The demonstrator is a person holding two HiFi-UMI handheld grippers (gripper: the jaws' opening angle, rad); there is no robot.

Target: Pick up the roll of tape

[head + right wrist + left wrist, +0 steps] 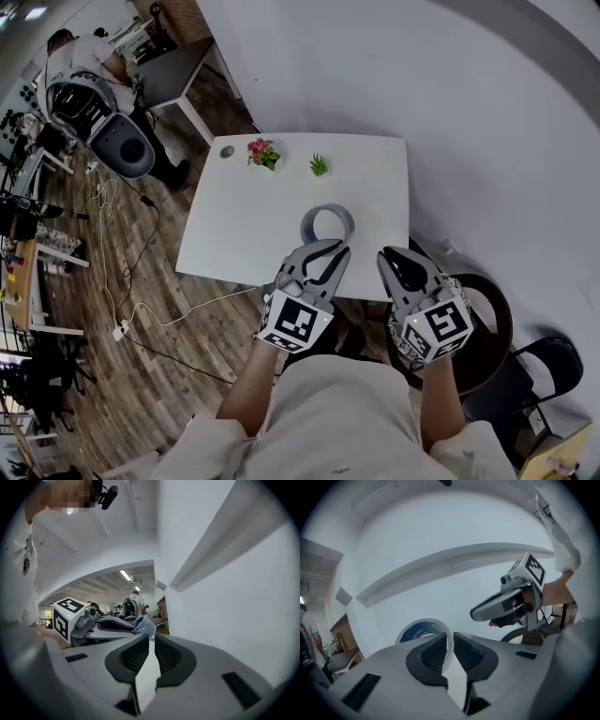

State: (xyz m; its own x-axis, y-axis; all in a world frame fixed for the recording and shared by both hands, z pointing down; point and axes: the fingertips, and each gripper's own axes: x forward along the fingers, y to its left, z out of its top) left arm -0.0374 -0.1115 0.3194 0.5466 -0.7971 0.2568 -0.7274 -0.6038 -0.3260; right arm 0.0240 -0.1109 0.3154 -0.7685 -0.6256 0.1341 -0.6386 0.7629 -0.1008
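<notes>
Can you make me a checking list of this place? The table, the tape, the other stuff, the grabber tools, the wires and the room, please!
Surface: white table, standing by the wall.
Job's things: roll of tape, its wall pinched in the left tool; it seems lifted off the table.
Clutter: pink-flowered plant, green plant and small round grey thing, all along the far edge.
Grippers: left tool shut on the tape; right tool beside it, jaws slightly apart, nothing between them.
Cables: white cable trailing over the floor left of the table.
Surroundings: wooden floor, white wall, a person far off at the left.
</notes>
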